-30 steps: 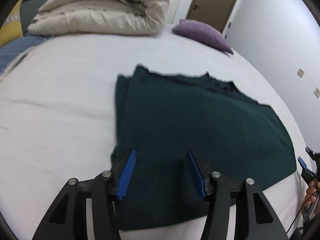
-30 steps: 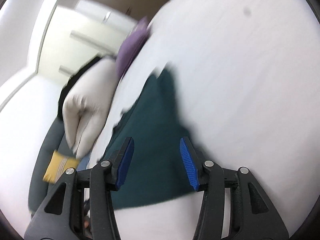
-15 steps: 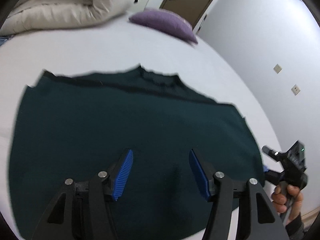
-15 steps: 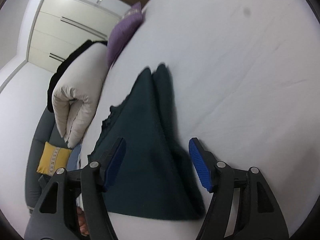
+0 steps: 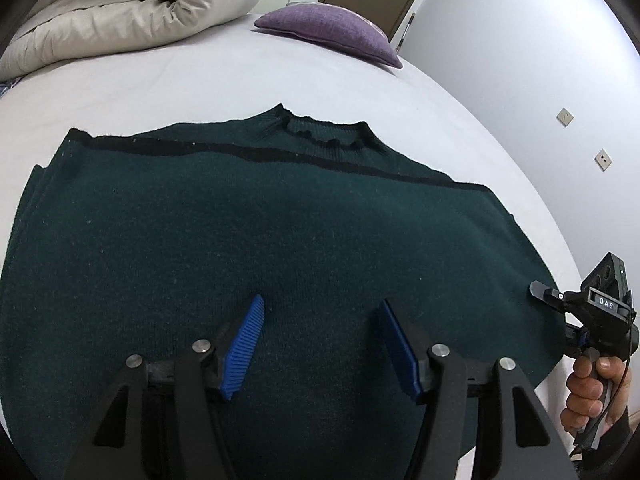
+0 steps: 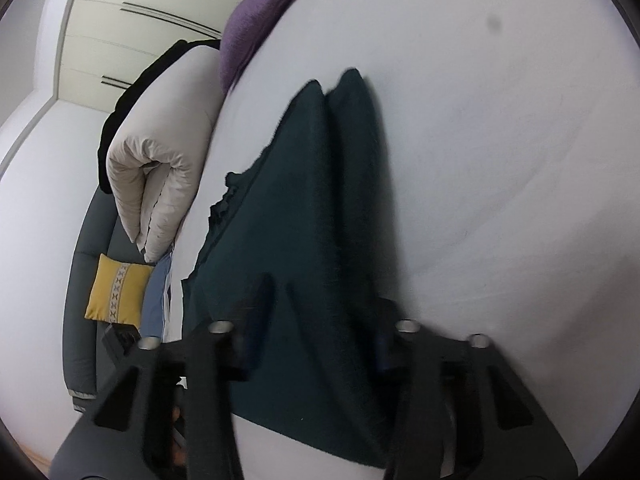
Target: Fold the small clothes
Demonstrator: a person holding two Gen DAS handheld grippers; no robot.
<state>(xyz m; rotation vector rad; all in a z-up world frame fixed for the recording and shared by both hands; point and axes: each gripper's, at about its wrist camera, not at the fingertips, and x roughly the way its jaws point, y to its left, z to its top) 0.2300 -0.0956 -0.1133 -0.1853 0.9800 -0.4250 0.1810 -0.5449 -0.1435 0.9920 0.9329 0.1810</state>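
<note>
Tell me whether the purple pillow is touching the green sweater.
Apart. The left wrist view shows the purple pillow near the far edge of the bed, with a wide band of bare white sheet between it and the green sweater.

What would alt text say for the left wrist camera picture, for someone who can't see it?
A dark green sweater lies flat on a white bed, its collar at the far side. The left gripper hovers open above its near part, blue fingers apart. A purple pillow and rolled beige duvet sit beyond.
</note>
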